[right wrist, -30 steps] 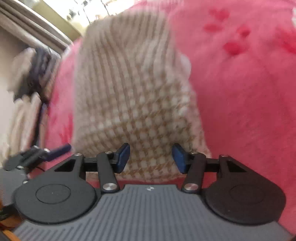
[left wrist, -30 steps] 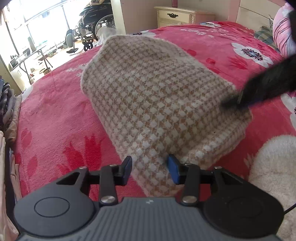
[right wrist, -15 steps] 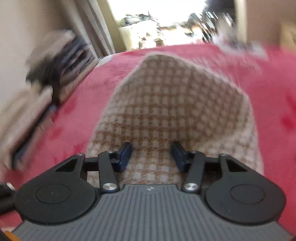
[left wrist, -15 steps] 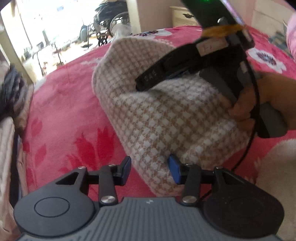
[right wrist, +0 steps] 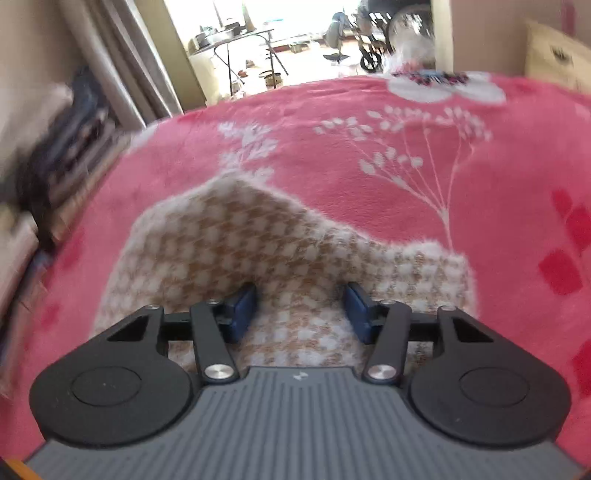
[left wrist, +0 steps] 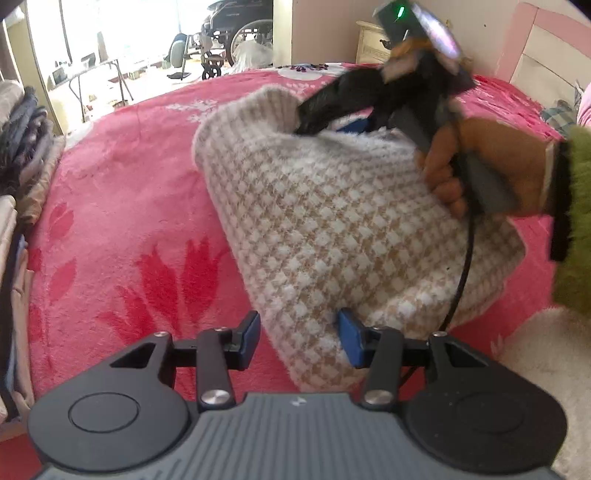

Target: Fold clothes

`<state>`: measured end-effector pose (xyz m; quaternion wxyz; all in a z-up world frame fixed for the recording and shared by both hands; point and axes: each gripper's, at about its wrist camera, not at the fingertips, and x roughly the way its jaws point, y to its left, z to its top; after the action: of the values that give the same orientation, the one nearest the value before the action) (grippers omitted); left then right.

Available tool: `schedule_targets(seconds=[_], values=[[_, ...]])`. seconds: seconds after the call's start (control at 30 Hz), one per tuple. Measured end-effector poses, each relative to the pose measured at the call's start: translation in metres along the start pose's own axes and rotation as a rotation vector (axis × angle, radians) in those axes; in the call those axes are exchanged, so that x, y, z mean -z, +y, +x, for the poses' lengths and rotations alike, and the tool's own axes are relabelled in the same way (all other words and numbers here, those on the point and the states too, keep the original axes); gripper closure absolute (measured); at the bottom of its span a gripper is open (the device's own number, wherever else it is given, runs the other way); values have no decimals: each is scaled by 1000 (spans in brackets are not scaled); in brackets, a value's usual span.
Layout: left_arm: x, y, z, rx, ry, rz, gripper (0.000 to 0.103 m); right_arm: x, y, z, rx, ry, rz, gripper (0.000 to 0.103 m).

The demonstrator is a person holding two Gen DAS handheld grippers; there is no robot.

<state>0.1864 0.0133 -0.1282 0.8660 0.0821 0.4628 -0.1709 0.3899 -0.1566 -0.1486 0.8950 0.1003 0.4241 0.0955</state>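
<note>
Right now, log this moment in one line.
garment: folded on blanket | left gripper: open, near end | right gripper: open, far end

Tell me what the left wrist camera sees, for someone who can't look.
A cream-and-tan checked sweater lies folded on a pink flowered blanket. The left gripper sits at its near corner, fingers apart. A hand holds the right gripper over the sweater's far edge.

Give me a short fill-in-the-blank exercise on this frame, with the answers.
1. The checked garment lies on a blanket whose main colour is ____.
2. The hand holding the right claw wears a fuzzy ____ sleeve.
3. The left claw has pads coloured ____.
4. Through the doorway, behind the bed, stands a ____.

Answers: pink; green; blue; wheelchair
</note>
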Motion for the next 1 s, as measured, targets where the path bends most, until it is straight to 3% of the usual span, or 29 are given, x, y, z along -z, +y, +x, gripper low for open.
schedule_targets(seconds=[0.13,0.23,0.3,0.37,0.43,0.5,0.53,0.6,0.8,0.9,1.0], values=[[8,5,-1,13,-15,-23,55,-14,14,-35,20,-29,5,56],[9,8,-1,17,-16,-42,54,-34,38,-60,-46,-130,-24,56],[8,6,-1,12,-15,-45,54,-48,61,-49,-83,-137,-77,56],[6,4,-2,4,-21,-41,54,-51,73,-9,-74,-57,-97,57],[4,6,-2,10,-30,-58,54,-34,65,50,27,76,-99,55],[4,10,-4,39,-34,-89,53,-35,40,59,-44,80,51,50],[5,11,-6,47,-36,-97,53,-41,35,54,-57,91,97,50],[7,14,-14,70,-52,-117,56,-46,37,31,-61,72,72,55],[4,44,-60,172,-180,-262,58,-32,15,-116,15,-151,-48,55],[-12,43,-60,137,-188,-243,58,-6,24,-146,40,-91,-151,56],[-32,15,-26,93,-111,-86,59,32,37,-127,73,57,-235,57]])
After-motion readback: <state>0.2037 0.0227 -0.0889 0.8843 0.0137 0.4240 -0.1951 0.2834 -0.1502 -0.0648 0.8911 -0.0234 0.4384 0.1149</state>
